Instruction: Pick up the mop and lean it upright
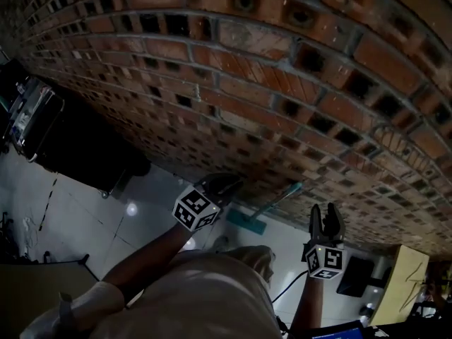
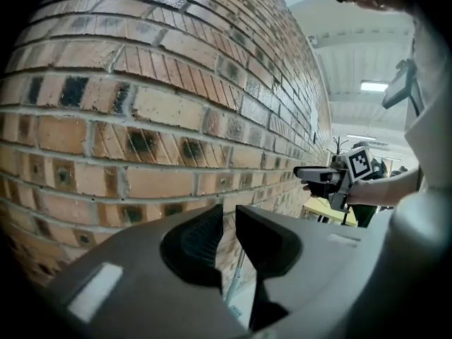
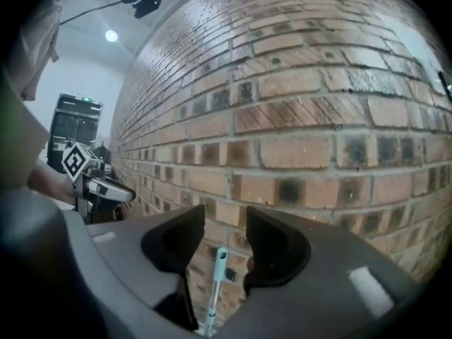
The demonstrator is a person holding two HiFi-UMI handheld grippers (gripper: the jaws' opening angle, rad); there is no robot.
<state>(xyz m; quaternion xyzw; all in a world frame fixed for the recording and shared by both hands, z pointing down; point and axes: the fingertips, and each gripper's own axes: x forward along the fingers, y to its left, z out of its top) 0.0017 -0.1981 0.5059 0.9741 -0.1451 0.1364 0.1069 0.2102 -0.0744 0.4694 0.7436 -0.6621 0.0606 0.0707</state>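
Both empty, jaws parted: my left claw (image 1: pixel 220 183) and right claw (image 1: pixel 325 214) hover above the mop (image 1: pixel 272 205), whose handle leans upright on the brick wall (image 1: pixel 233 83), nearer my right.

rough brick wall (image 1: pixel 247 83), glossy tiled floor (image 1: pixel 78 217), smooth plastic mop handle (image 3: pixel 217 274)

The right gripper (image 3: pixel 224 219) faces the brick wall (image 3: pixel 304 111) with its jaws apart and nothing between the pads, the teal-tipped mop handle (image 3: pixel 215 281) stands against the bricks beyond the gap, and the left gripper (image 3: pixel 119 191) hovers off to the left.
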